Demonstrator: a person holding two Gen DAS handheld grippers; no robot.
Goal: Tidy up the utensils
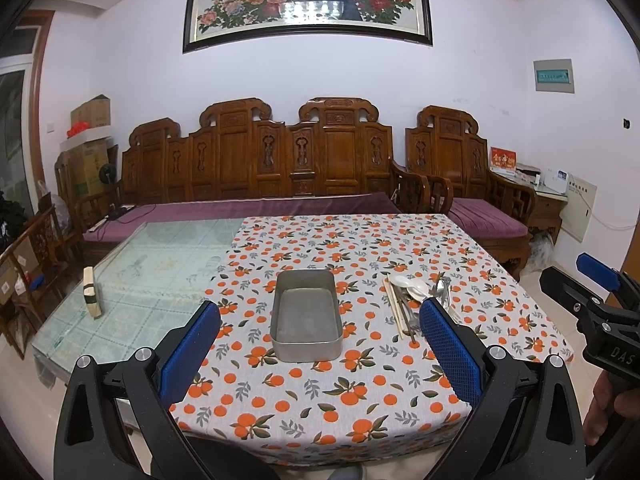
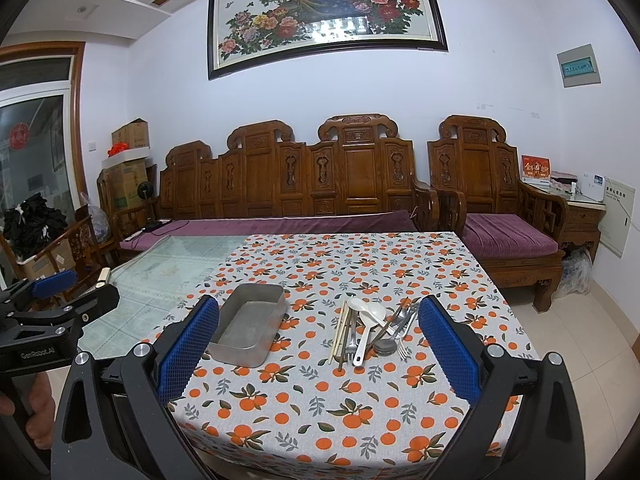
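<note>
The left gripper (image 1: pixel 320 354) is released, jaws wide, holding nothing above the near edge of the desk (image 1: pixel 360 412). The right gripper (image 2: pixel 320 354) is likewise spread and bare. Between the left gripper's pads sits a metal tray (image 1: pixel 306 316), nothing inside. Just right of the tray lies a pile of utensils (image 2: pixel 370 326): chopsticks (image 2: pixel 340 330), white spoons (image 2: pixel 366 316) and forks (image 2: pixel 402 334).

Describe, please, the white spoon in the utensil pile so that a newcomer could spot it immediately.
Start at the orange-patterned tablecloth and find the empty metal tray; the utensil pile lies just right of it. The white spoon lies on that pile, its bowl pointing away from the camera. It is the only white, broad piece among thin chopsticks and metal forks.
</note>
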